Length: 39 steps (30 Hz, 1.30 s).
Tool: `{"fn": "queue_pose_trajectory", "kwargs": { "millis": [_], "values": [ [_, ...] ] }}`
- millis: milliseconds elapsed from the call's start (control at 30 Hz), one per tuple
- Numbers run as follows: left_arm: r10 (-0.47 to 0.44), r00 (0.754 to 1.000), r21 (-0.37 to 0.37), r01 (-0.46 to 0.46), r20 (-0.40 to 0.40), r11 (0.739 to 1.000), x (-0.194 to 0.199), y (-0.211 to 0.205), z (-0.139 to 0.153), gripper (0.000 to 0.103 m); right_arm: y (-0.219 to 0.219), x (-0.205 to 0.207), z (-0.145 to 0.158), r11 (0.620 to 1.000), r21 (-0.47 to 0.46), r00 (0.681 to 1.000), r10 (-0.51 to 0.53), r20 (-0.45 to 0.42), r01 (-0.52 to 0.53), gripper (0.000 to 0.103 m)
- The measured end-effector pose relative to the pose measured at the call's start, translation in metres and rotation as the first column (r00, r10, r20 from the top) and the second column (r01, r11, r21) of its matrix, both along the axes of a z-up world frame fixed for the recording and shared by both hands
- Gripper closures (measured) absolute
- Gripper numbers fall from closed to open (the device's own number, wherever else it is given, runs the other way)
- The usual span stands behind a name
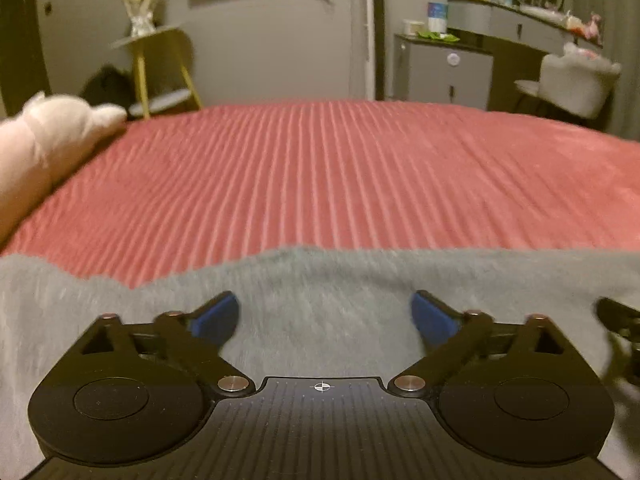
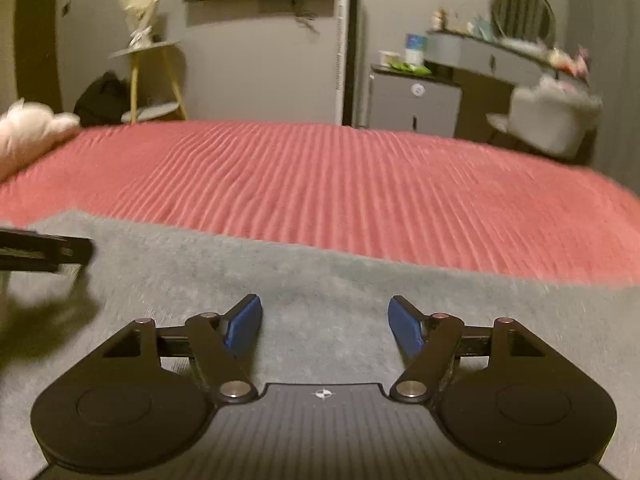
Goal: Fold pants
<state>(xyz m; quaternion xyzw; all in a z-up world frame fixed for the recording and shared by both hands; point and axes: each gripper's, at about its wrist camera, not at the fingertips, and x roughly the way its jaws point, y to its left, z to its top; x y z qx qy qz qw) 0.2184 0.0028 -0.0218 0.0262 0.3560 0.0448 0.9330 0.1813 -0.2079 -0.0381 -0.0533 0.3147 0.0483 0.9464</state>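
Grey fuzzy pants (image 1: 320,280) lie flat on the near part of a bed with a red ribbed cover (image 1: 340,176). They also show in the right wrist view (image 2: 240,272). My left gripper (image 1: 325,316) is open, its blue pads apart just above the grey fabric, holding nothing. My right gripper (image 2: 325,322) is open too, above the same fabric. The right gripper shows at the right edge of the left wrist view (image 1: 620,320). The left gripper shows at the left edge of the right wrist view (image 2: 44,252).
A white plush toy (image 1: 48,140) lies at the bed's left edge. Beyond the bed stand a yellow-legged side table (image 1: 160,68), a grey cabinet (image 1: 444,72), a vanity with a mirror (image 1: 532,12) and a pale chair (image 1: 576,80).
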Motion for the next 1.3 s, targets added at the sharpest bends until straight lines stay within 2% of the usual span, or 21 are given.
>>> {"fn": "queue_pose_trajectory", "kwargs": {
  "millis": [33, 100, 133, 200, 233, 300, 433, 533, 633, 700, 767, 833, 867, 900, 933, 967, 1000, 1067, 1167, 1233, 1300],
  "values": [
    [0.013, 1.000, 0.005, -0.013, -0.008, 1.000, 0.007, 0.000, 0.000, 0.002, 0.000, 0.006, -0.001, 1.000, 0.008, 1.000, -0.013, 0.000, 0.013, 0.027],
    [0.098, 0.995, 0.059, -0.097, -0.010, 0.994, 0.021, 0.001, 0.003, 0.007, -0.007, 0.014, -0.004, 0.998, 0.043, 0.999, -0.044, -0.008, 0.044, 0.011],
    [0.128, 0.992, 0.078, -0.127, -0.013, 0.989, 0.024, 0.004, 0.006, 0.021, -0.011, 0.016, -0.005, 0.996, 0.067, 0.999, -0.049, -0.011, 0.050, 0.009],
    [0.125, 0.991, 0.001, -0.125, -0.046, 0.992, 0.017, 0.015, 0.016, 0.026, -0.020, 0.013, -0.001, 0.992, 0.117, 0.999, -0.050, -0.012, 0.051, 0.009],
    [0.106, 0.994, -0.074, -0.108, -0.034, 0.991, 0.003, 0.021, 0.022, 0.024, -0.021, 0.007, 0.002, 0.991, 0.119, 0.998, -0.053, -0.018, 0.055, 0.009],
    [0.071, 0.997, -0.110, -0.071, -0.004, 0.991, -0.025, 0.025, 0.026, 0.017, -0.019, -0.009, 0.008, 0.994, 0.106, 0.999, -0.034, -0.023, 0.036, 0.009],
    [0.024, 1.000, 0.026, -0.023, -0.014, 0.999, -0.054, 0.016, -0.001, 0.003, -0.008, -0.034, 0.001, 1.000, 0.025, 0.998, 0.008, -0.054, -0.006, 0.008],
    [0.085, 0.996, 0.025, -0.085, 0.014, 0.996, -0.053, 0.024, 0.000, 0.002, 0.001, -0.036, -0.005, 0.997, -0.066, 0.999, 0.029, -0.031, -0.031, 0.004],
    [0.188, 0.981, 0.033, -0.190, 0.055, 0.981, -0.065, 0.038, 0.019, 0.006, -0.023, -0.033, 0.005, 0.997, 0.016, 0.994, -0.078, -0.078, 0.079, 0.004],
    [0.184, 0.982, -0.056, -0.182, 0.038, 0.982, -0.079, 0.052, 0.027, 0.006, -0.047, -0.043, 0.016, 0.977, 0.150, 0.985, -0.134, -0.107, 0.150, 0.012],
    [0.170, 0.985, -0.156, -0.170, -0.009, 0.973, -0.094, 0.061, 0.026, 0.006, -0.070, -0.056, 0.025, 0.904, 0.394, 0.982, -0.114, -0.153, 0.166, 0.014],
    [0.153, 0.985, -0.179, -0.164, -0.075, 0.970, -0.101, 0.061, 0.021, 0.006, -0.092, -0.066, 0.016, 0.706, 0.688, 0.972, 0.000, -0.234, 0.166, 0.021],
    [0.154, 0.982, -0.169, -0.172, -0.114, 0.971, -0.103, 0.061, 0.016, 0.006, -0.098, -0.069, 0.007, 0.615, 0.764, 0.960, 0.039, -0.278, 0.196, 0.027],
    [0.167, 0.979, -0.153, -0.185, -0.121, 0.971, -0.105, 0.060, 0.014, 0.006, -0.103, -0.071, 0.000, 0.577, 0.779, 0.943, 0.048, -0.331, 0.244, 0.033],
    [0.174, 0.978, -0.143, -0.189, -0.111, 0.971, -0.113, 0.055, 0.013, 0.006, -0.109, -0.072, -0.008, 0.571, 0.764, 0.922, 0.031, -0.386, 0.300, 0.041],
    [0.176, 0.979, -0.132, -0.189, -0.102, 0.973, -0.115, 0.054, 0.015, 0.006, -0.117, -0.073, -0.013, 0.567, 0.753, 0.911, 0.012, -0.413, 0.334, 0.071],
    [0.179, 0.979, -0.119, -0.191, -0.100, 0.974, -0.116, 0.053, 0.017, 0.006, -0.128, -0.075, -0.018, 0.550, 0.741, 0.892, -0.015, -0.452, 0.385, 0.092],
    [0.163, 0.981, -0.111, -0.174, -0.102, 0.978, -0.122, 0.046, 0.018, 0.006, -0.157, -0.086, -0.022, 0.471, 0.754, 0.871, -0.066, -0.487, 0.458, 0.095],
    [0.101, 0.986, -0.140, -0.119, -0.129, 0.983, -0.122, 0.035, 0.020, 0.006, -0.213, -0.111, -0.018, 0.392, 0.753, 0.848, -0.215, -0.484, 0.528, 0.092],
    [0.074, 0.984, -0.159, -0.100, -0.161, 0.982, -0.122, 0.025, 0.019, 0.005, -0.256, -0.132, -0.014, 0.380, 0.728, 0.819, -0.336, -0.466, 0.570, 0.092],
    [0.067, 0.982, -0.155, -0.095, -0.174, 0.983, -0.120, 0.018, 0.016, 0.004, -0.299, -0.158, -0.011, 0.376, 0.682, 0.763, -0.472, -0.442, 0.628, 0.087]
  ]
}}
